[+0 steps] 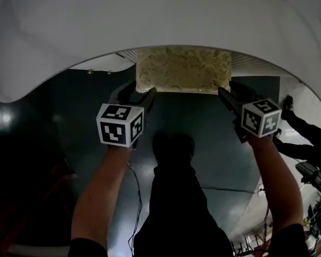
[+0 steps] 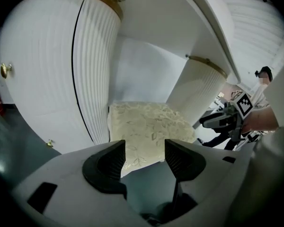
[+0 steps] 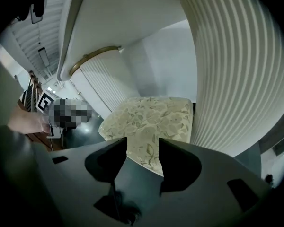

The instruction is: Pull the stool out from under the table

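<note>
Head view: my two grippers hang over a dark glossy floor (image 1: 203, 138) at the near edge of the stool (image 1: 183, 69). Its pale, leaf-patterned seat is tucked under the white table (image 1: 150, 20). The left gripper (image 1: 144, 94) is at the seat's near left corner and the right gripper (image 1: 226, 93) at its near right corner. I cannot tell from here whether either touches the seat.

Left gripper view: the fingers of the left gripper (image 2: 145, 150) stand apart with nothing pressed between them. The stool (image 2: 149, 126) shows through the gap, set between two white fluted table legs (image 2: 97, 65), and the right gripper (image 2: 210, 121) is in view off to the side.

Right gripper view: the fingers of the right gripper (image 3: 143, 148) are also apart and grip nothing. The near edge of the stool (image 3: 151, 119) lies just beyond them, close beside a fluted table leg (image 3: 227, 65).
</note>
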A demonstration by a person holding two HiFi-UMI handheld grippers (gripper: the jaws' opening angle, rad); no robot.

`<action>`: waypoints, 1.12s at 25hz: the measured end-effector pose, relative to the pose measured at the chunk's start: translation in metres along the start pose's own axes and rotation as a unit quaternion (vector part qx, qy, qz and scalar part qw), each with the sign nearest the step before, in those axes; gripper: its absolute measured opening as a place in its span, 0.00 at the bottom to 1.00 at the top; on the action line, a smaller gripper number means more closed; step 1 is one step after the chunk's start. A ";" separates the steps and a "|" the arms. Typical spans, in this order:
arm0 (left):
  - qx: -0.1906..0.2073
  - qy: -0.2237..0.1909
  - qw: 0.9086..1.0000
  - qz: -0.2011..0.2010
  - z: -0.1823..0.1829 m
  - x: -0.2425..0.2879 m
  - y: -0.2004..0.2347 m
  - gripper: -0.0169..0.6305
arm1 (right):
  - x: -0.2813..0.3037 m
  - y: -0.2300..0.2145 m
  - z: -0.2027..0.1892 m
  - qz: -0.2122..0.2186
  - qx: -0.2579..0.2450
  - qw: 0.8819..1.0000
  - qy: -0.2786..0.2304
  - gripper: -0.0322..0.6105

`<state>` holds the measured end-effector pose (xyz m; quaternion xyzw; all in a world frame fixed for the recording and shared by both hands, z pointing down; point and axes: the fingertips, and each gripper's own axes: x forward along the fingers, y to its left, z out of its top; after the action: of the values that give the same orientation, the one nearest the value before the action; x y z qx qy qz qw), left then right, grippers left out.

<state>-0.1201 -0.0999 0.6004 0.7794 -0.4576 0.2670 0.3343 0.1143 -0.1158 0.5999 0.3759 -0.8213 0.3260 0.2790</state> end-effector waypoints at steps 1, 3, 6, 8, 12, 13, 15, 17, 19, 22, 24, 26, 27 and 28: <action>-0.002 0.005 1.000 0.004 -0.003 0.004 0.004 0.44 | 0.001 -0.005 -0.003 -0.006 0.005 1.000 0.001 0.32; -0.002 0.009 1.000 0.015 -0.005 0.011 0.011 0.45 | 0.002 -0.012 -0.004 -0.017 0.017 1.000 0.004 0.33; -0.019 0.013 1.000 0.015 -0.008 0.023 0.020 0.48 | 0.008 -0.026 -0.007 -0.029 0.032 0.999 0.005 0.37; -0.045 0.013 0.999 0.005 -0.009 0.031 0.025 0.51 | 0.014 -0.038 -0.013 -0.031 0.049 0.998 0.000 0.40; -0.077 0.011 0.997 -0.001 -0.009 0.041 0.035 0.55 | 0.021 -0.053 -0.018 -0.034 0.063 0.997 0.001 0.42; -0.079 0.014 0.997 -0.002 -0.009 0.044 0.037 0.55 | 0.022 -0.056 -0.017 -0.035 0.064 0.997 -0.001 0.42; -0.082 0.021 0.996 -0.006 -0.012 0.050 0.039 0.56 | 0.024 -0.059 -0.014 -0.037 0.073 0.997 0.000 0.43; -0.088 0.025 0.996 -0.013 -0.014 0.054 0.041 0.56 | 0.024 -0.060 -0.014 -0.044 0.087 0.995 0.009 0.44; -0.096 0.026 0.995 -0.021 -0.015 0.057 0.040 0.56 | 0.024 -0.062 -0.016 -0.047 0.096 0.994 0.016 0.45; -0.106 0.030 0.993 -0.030 -0.020 0.060 0.037 0.56 | 0.027 -0.066 -0.023 -0.041 0.100 0.994 0.023 0.45; -0.112 0.036 0.992 -0.034 -0.025 0.063 0.037 0.57 | 0.030 -0.069 -0.030 -0.034 0.104 0.994 0.027 0.46; -0.115 0.042 0.992 -0.033 -0.028 0.064 0.040 0.58 | 0.036 -0.072 -0.035 -0.026 0.103 0.994 0.028 0.46; -0.116 0.045 0.992 -0.033 -0.029 0.065 0.041 0.58 | 0.039 -0.073 -0.036 -0.024 0.102 0.994 0.029 0.46; -0.116 0.048 0.992 -0.033 -0.031 0.066 0.042 0.59 | 0.039 -0.072 -0.036 -0.024 0.104 0.994 0.031 0.46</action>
<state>-0.1322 -0.1269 0.6790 0.7368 -0.4426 0.2379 0.4524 0.1579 -0.1423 0.6738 0.4124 -0.7646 0.4140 0.2718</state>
